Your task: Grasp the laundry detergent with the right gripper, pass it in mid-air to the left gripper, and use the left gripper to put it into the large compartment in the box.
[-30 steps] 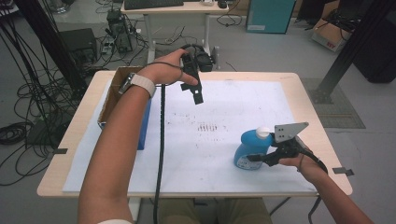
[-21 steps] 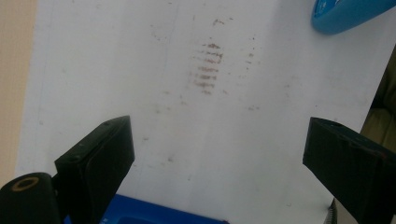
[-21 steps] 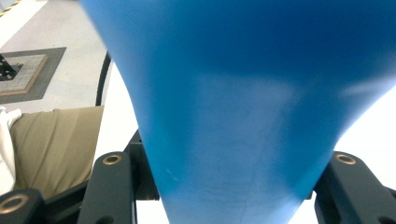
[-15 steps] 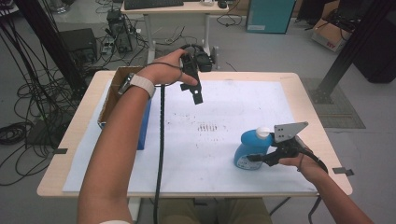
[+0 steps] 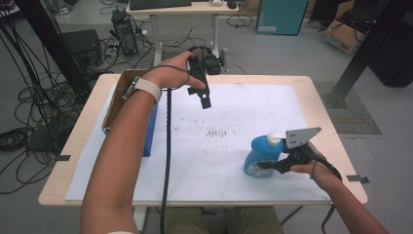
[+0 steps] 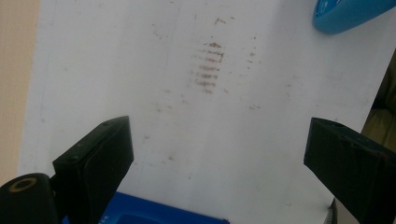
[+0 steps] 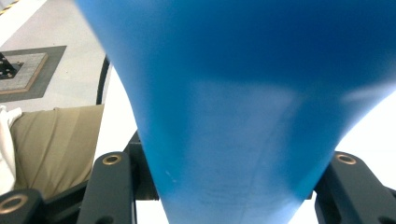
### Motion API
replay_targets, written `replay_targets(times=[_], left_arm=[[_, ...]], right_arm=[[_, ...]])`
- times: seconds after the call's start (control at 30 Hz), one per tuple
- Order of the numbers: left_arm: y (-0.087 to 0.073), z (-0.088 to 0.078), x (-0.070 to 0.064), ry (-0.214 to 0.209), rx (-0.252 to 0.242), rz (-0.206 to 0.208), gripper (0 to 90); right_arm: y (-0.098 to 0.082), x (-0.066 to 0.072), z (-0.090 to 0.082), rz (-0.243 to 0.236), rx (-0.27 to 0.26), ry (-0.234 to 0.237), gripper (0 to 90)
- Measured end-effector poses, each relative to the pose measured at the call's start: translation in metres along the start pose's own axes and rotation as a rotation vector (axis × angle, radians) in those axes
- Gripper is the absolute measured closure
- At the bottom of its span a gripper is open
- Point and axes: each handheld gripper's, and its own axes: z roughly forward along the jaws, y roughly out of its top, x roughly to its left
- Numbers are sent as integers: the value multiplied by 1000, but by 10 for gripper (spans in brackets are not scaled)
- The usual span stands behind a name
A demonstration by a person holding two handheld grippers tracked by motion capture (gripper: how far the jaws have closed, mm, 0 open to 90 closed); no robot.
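Note:
A blue bottle (image 5: 259, 157) with a white cap (image 5: 275, 138) stands on the white sheet at the table's front right. My right gripper (image 5: 267, 165) is shut on its lower body; in the right gripper view the bottle (image 7: 233, 93) sits between the two black jaws of that gripper (image 7: 224, 191). My left gripper (image 5: 205, 99) hangs in the air over the far middle of the table, pointing down, open and holding nothing. In the left gripper view its jaws stand wide apart (image 6: 219, 140) above the sheet, with the bottle's edge (image 6: 345, 14) at the top right.
A white paper sheet (image 5: 234, 105) with brown smudges (image 5: 216, 132) covers the wooden table (image 5: 73, 146). An open cardboard box (image 5: 118, 95) with a blue side (image 5: 150, 130) stands at the left edge. Cables and a desk (image 5: 170, 7) lie beyond the table.

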Motion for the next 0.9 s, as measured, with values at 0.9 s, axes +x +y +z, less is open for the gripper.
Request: replay_targets(times=[0.9], left_arm=[[-3, -1, 2, 2, -6, 3, 88]], right_arm=[[1, 0, 0, 4, 4, 4, 438]])
